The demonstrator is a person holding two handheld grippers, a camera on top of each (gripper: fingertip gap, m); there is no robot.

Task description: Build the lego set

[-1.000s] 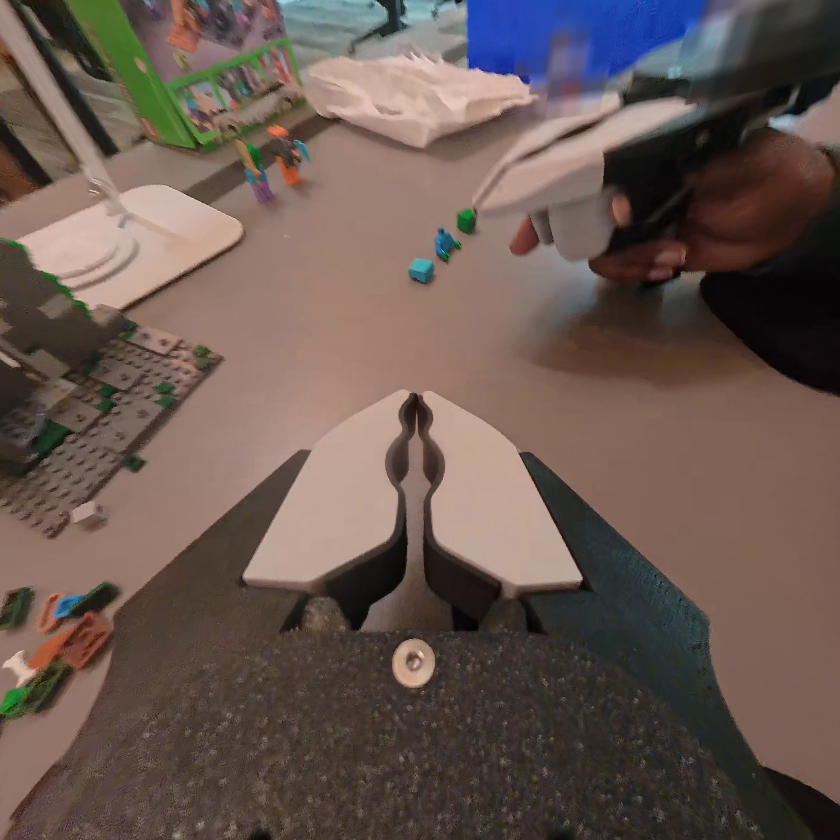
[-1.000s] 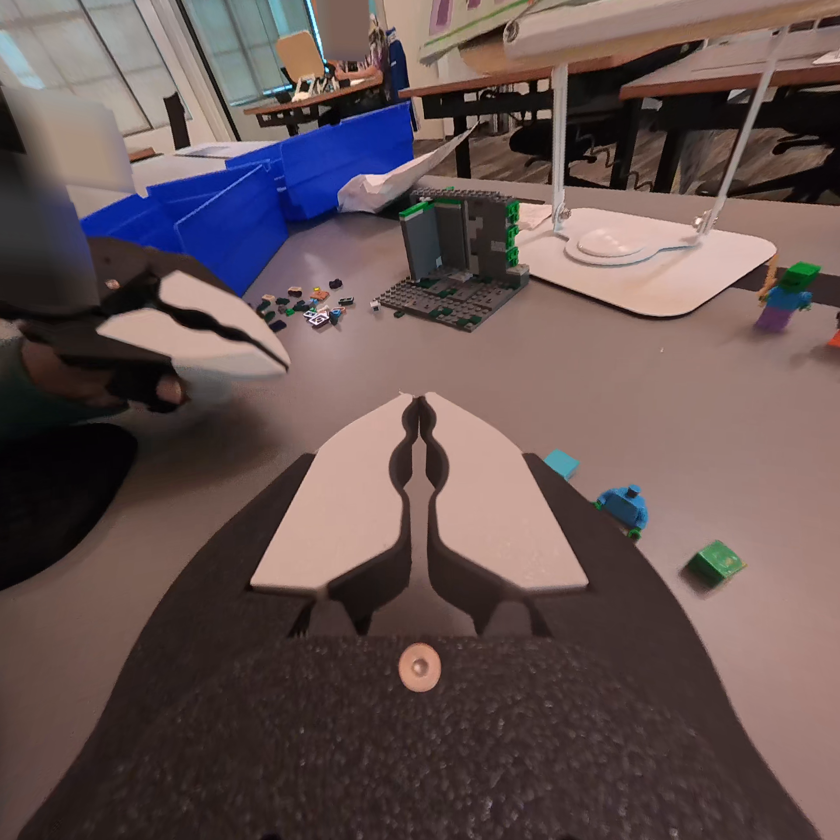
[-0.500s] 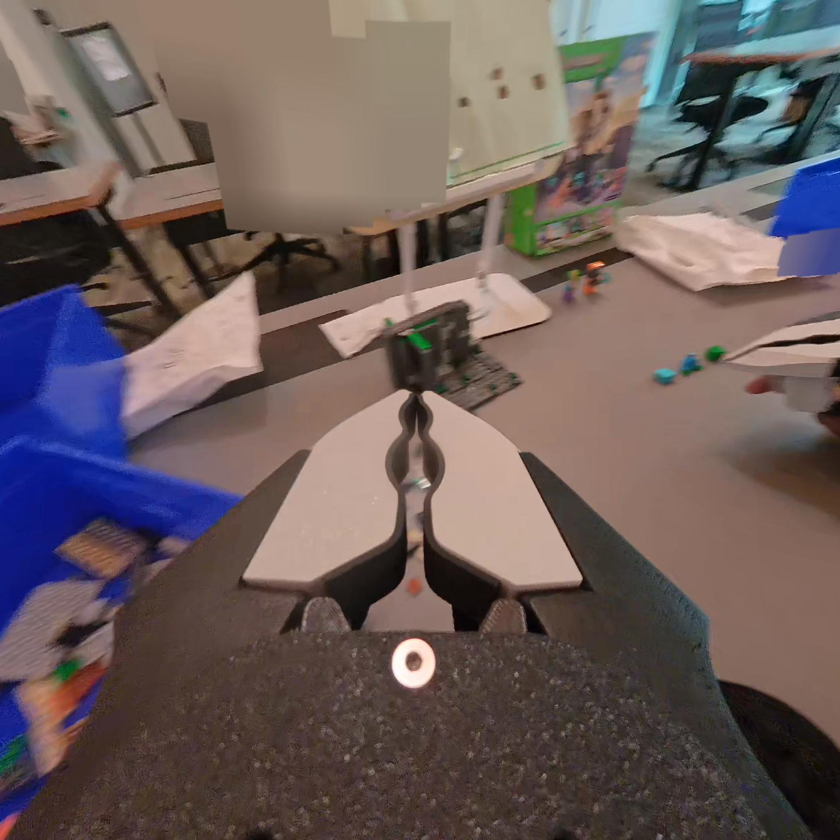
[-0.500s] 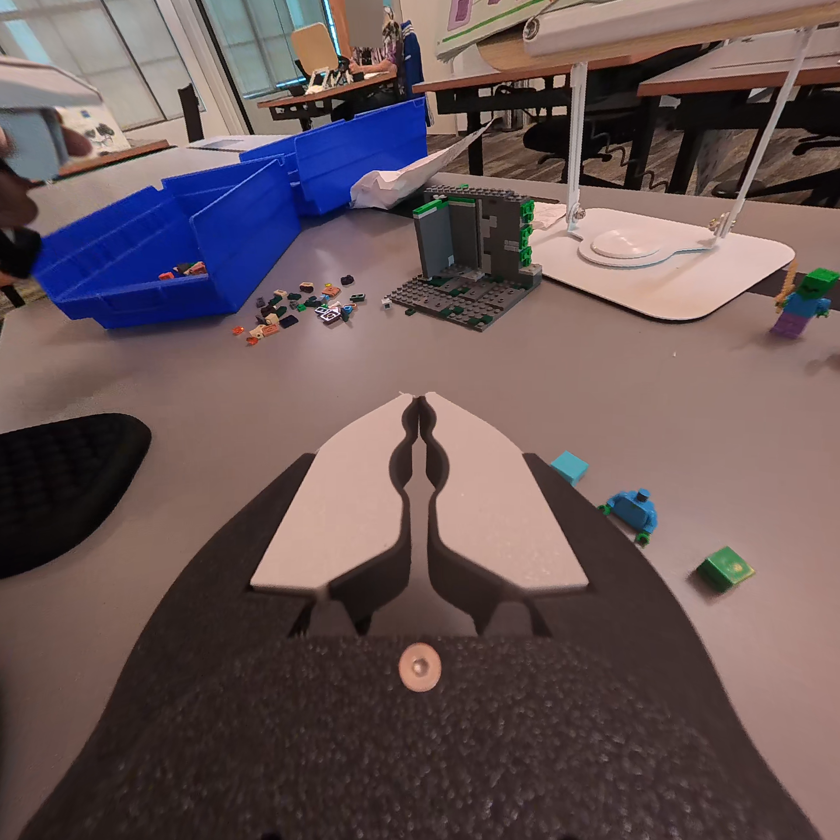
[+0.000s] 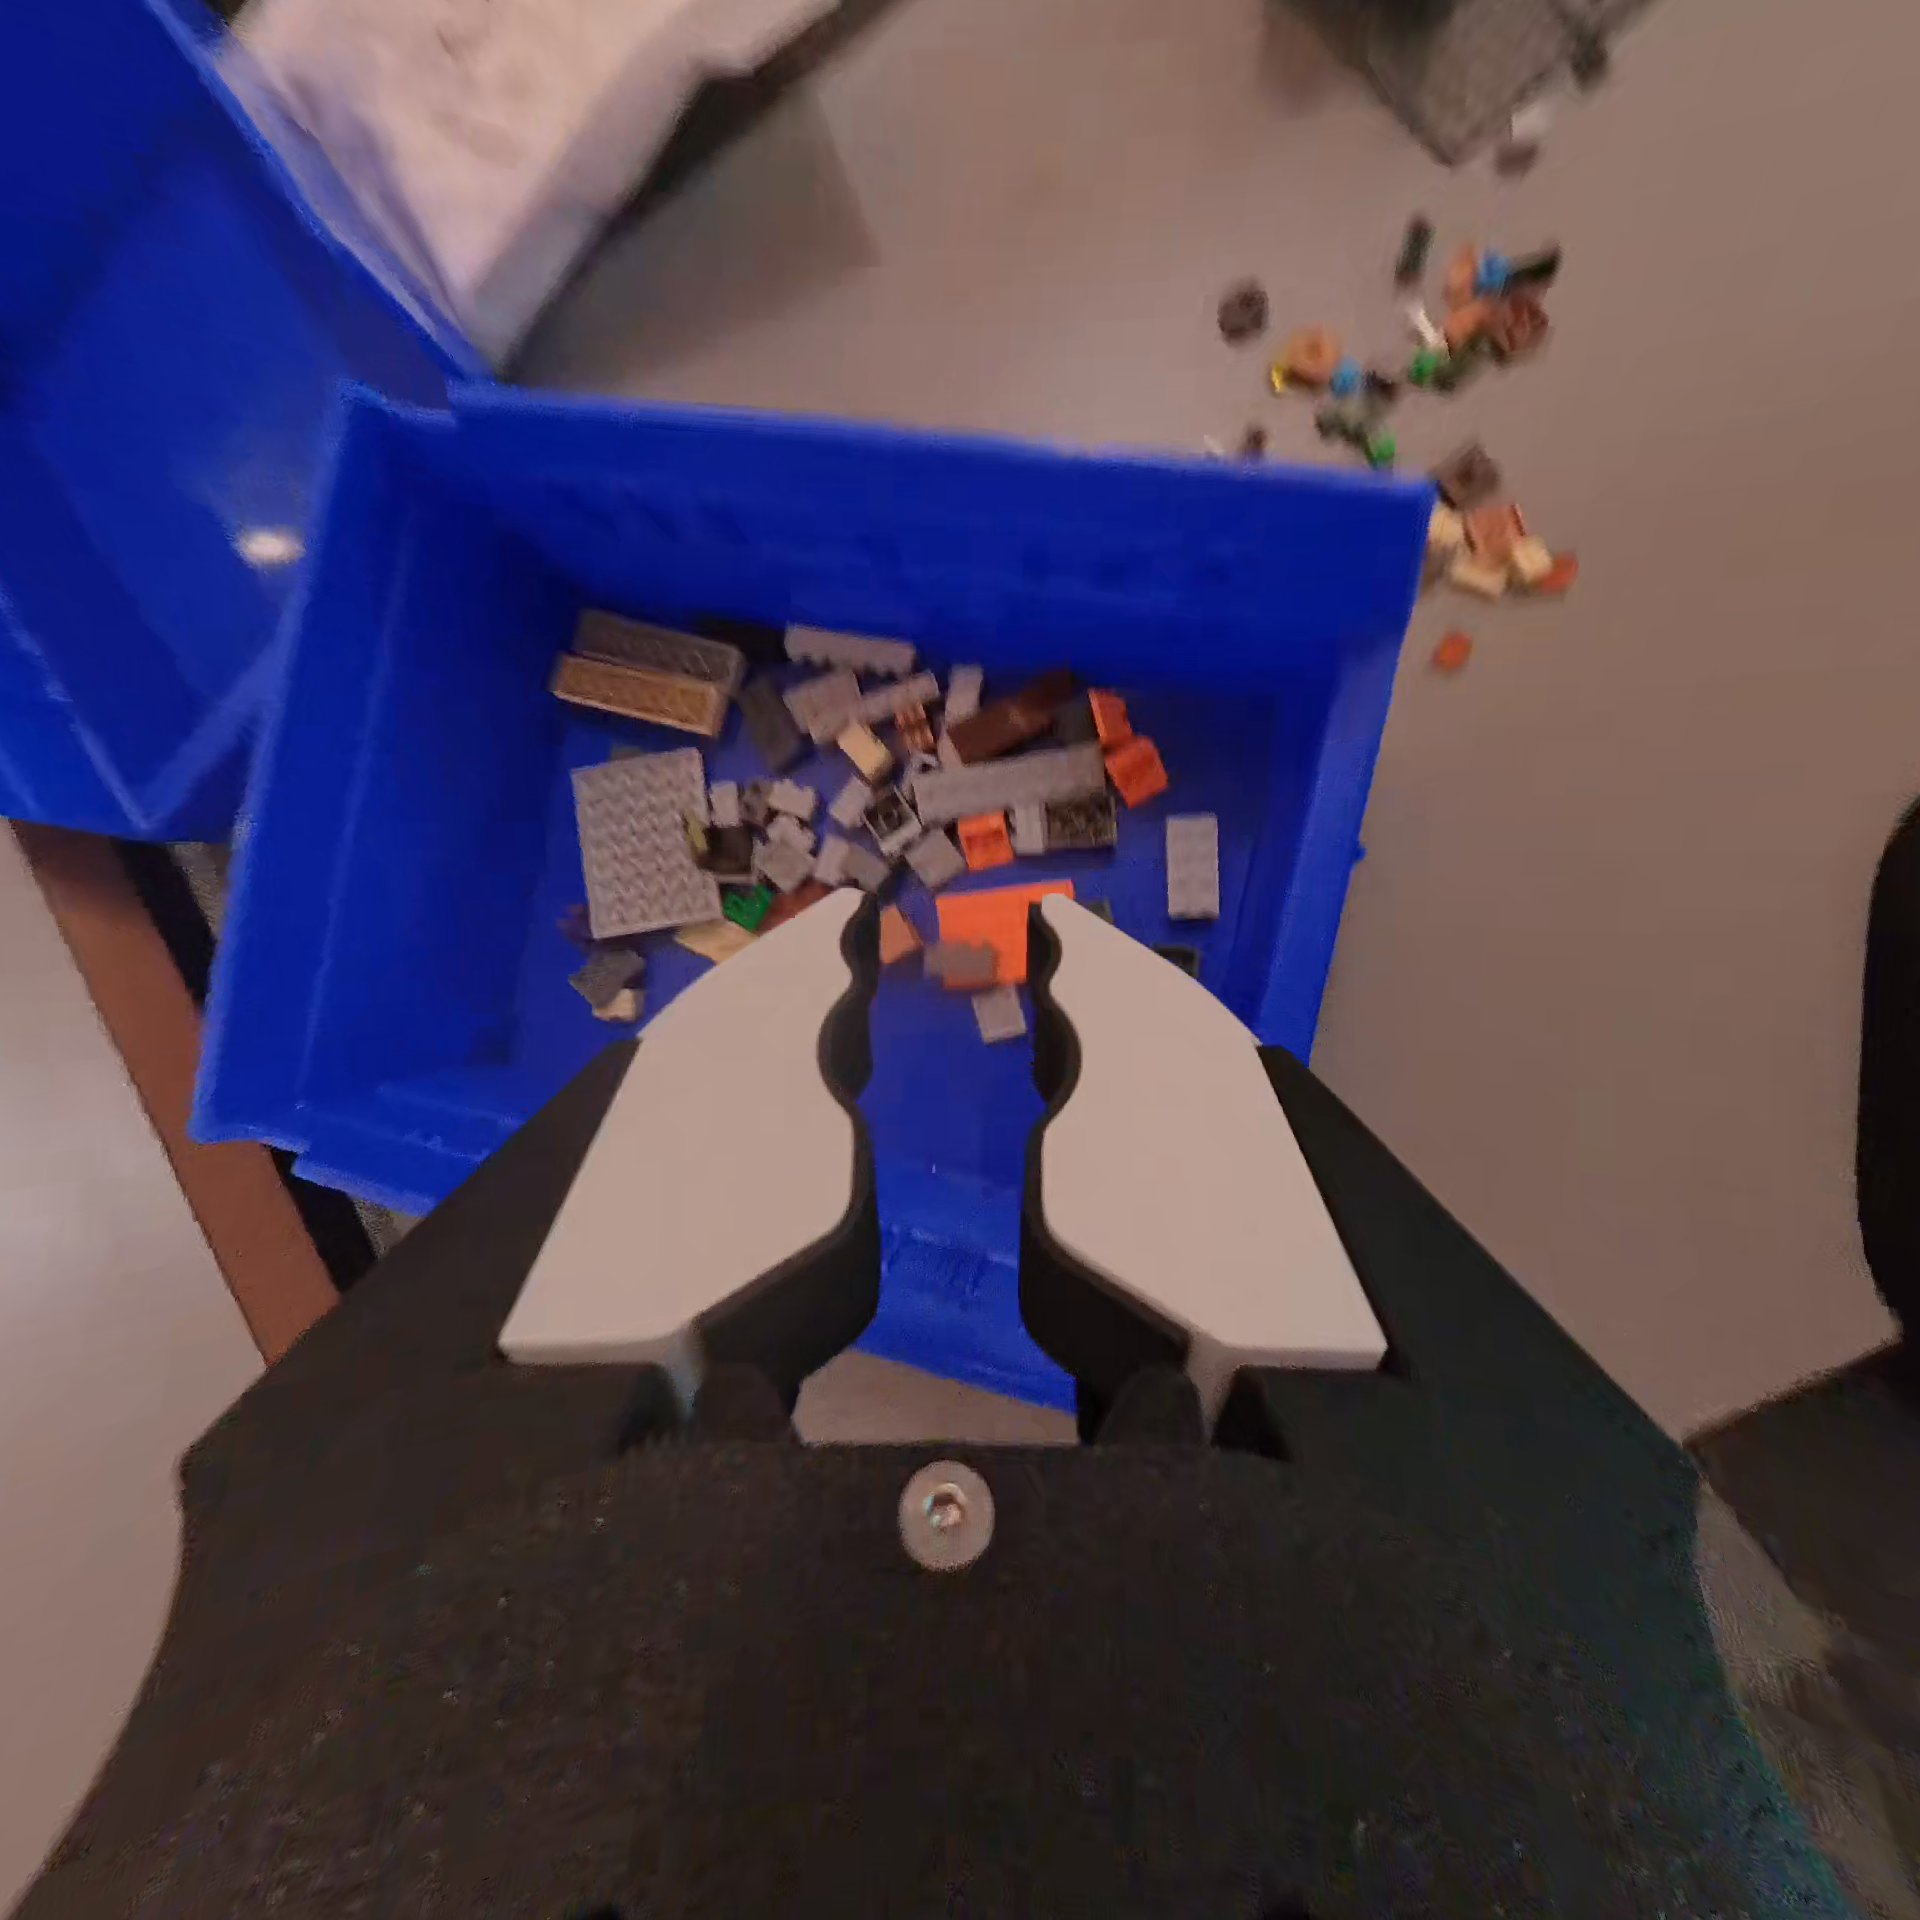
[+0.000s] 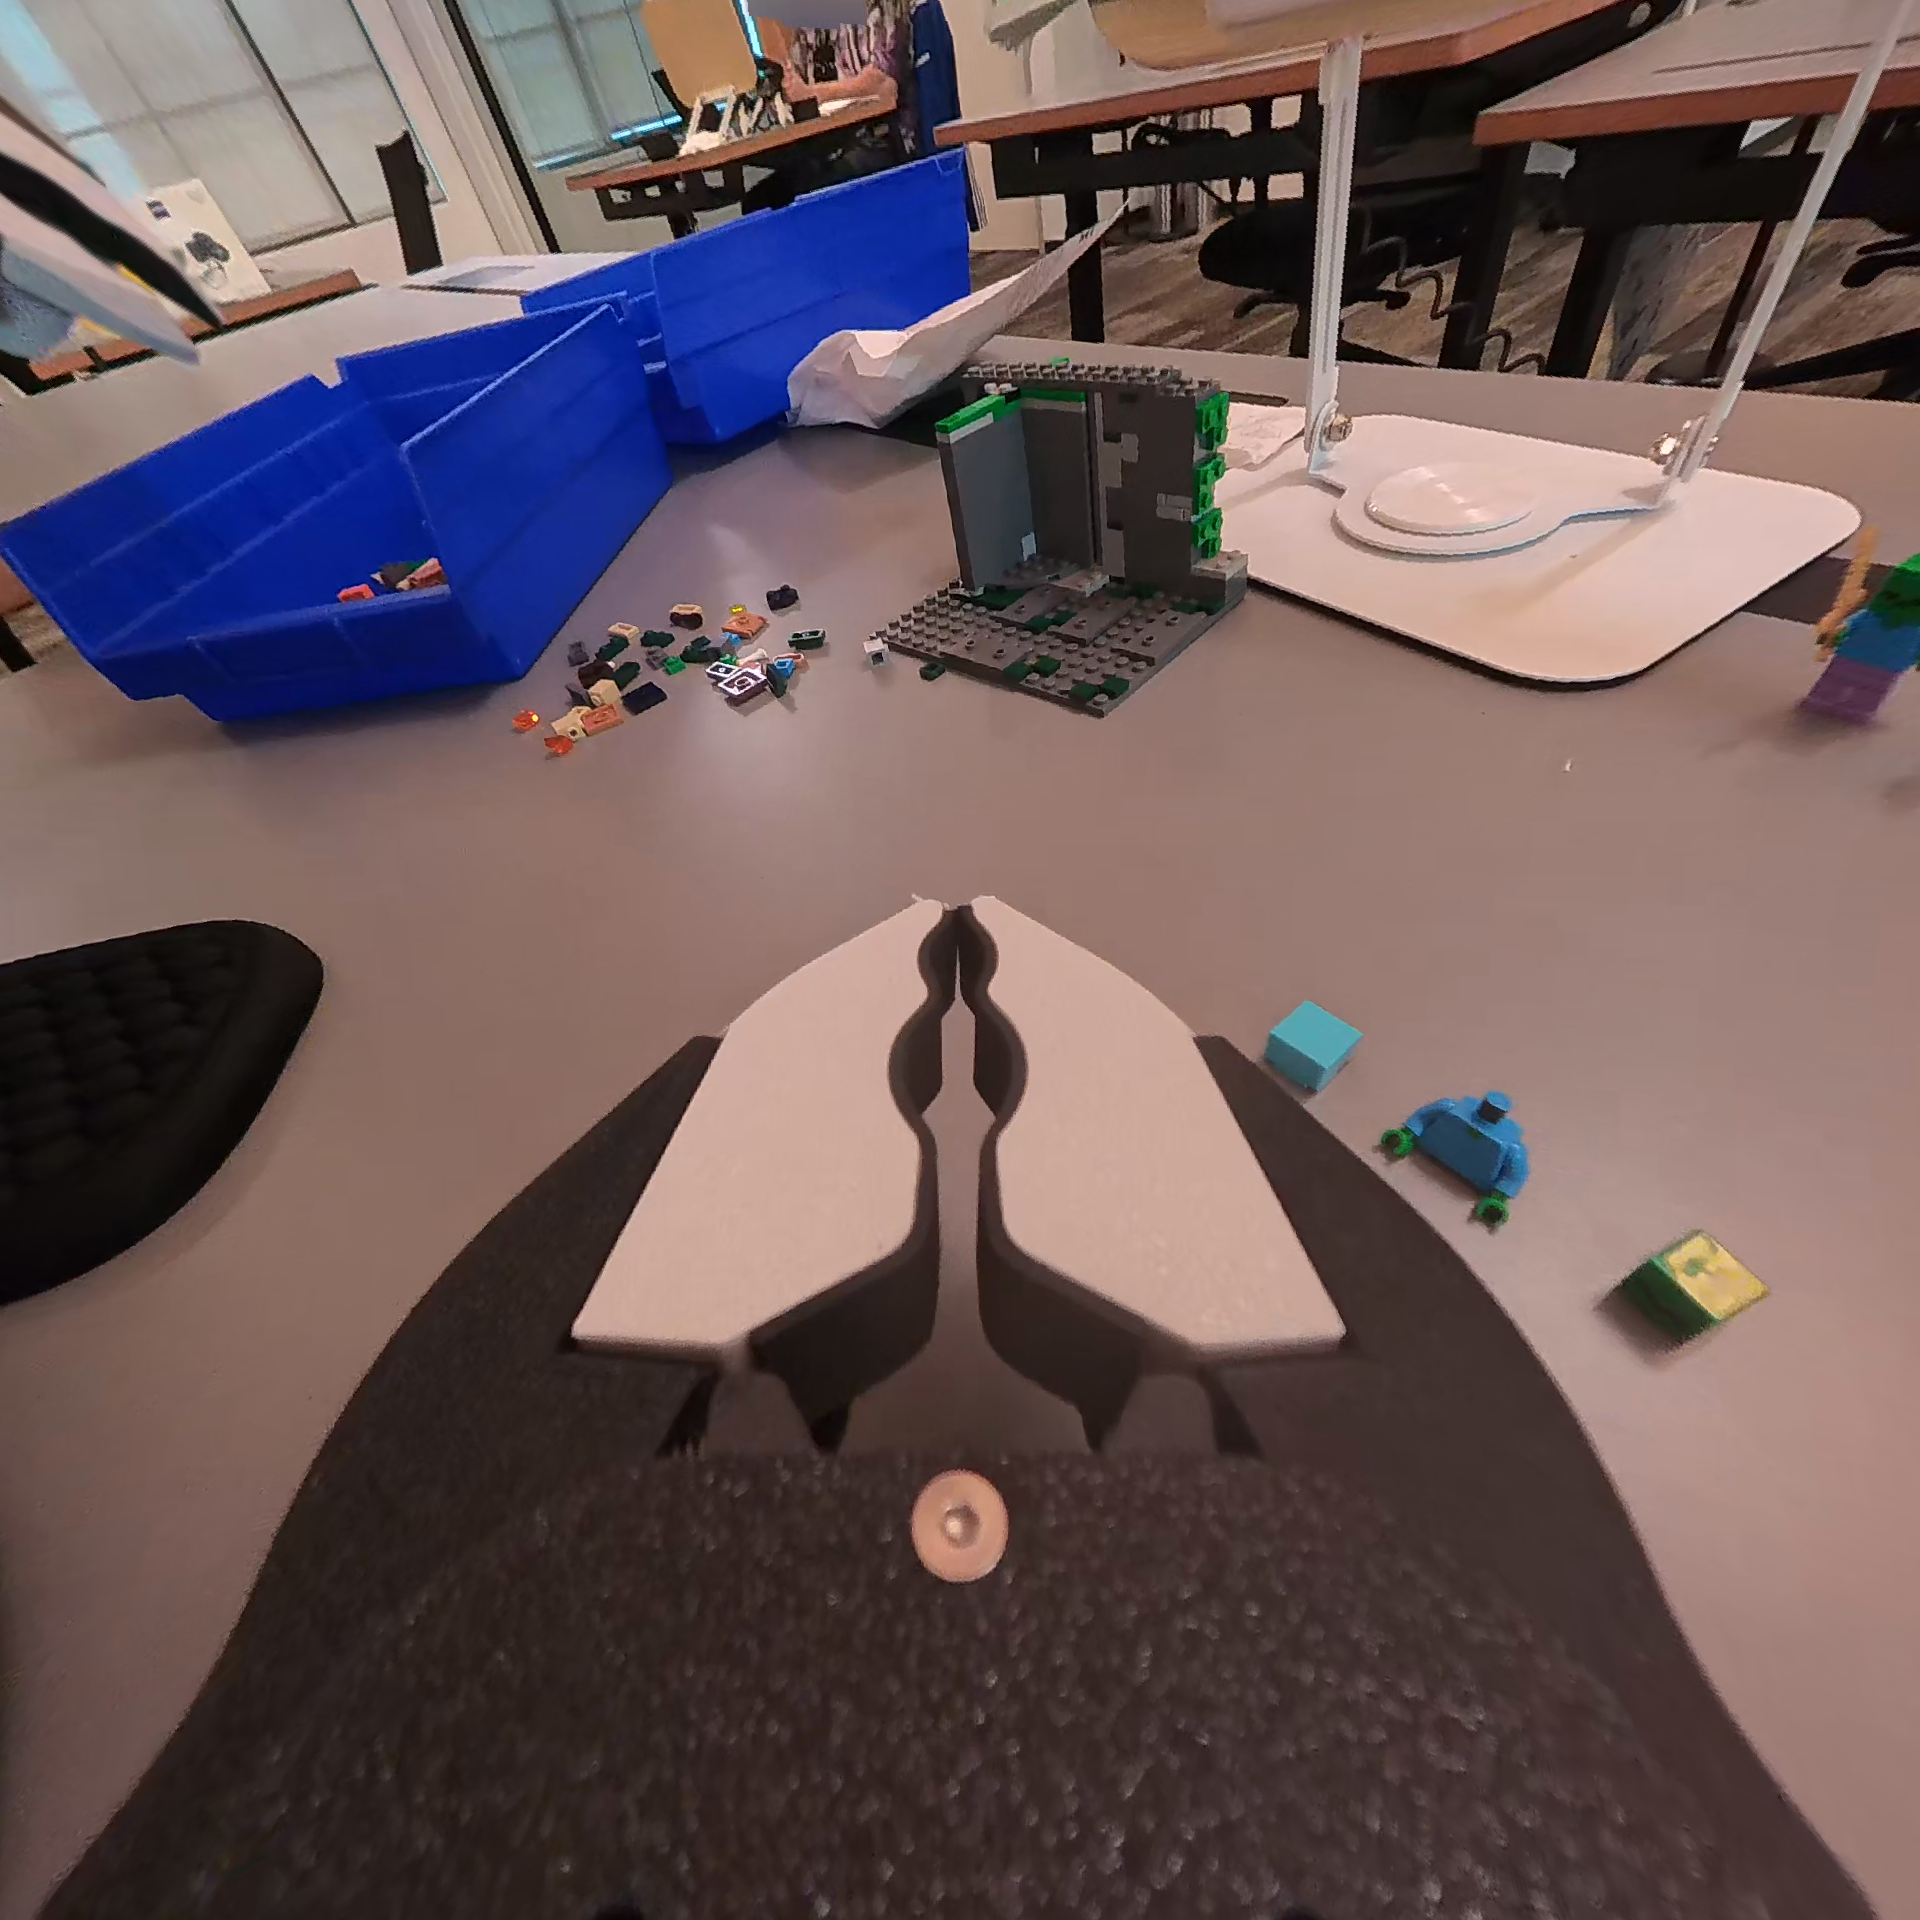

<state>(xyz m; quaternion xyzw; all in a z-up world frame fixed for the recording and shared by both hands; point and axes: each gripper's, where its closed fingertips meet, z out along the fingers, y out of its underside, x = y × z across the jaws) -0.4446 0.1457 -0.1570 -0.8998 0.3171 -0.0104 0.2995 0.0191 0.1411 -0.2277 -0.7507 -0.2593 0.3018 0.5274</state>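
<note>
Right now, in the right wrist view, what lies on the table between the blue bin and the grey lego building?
In the right wrist view, a scatter of small loose pieces lies on the grey table between the blue bin and the grey lego building.

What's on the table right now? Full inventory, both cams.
bins: several, blue, table's far left; nearest holds mixed bricks
loose small pieces: many, mixed colours, between bin and build
partial build: one, grey and green, centre back
stand base: one, white, right of build
crumpled paper: one, white, behind build
minifigure: one, green and purple, far right
cube: one, teal, near right
torso: one, blue, near right
tile: one, green, near right
left gripper: open, above bin
right gripper: shut, empty
</note>
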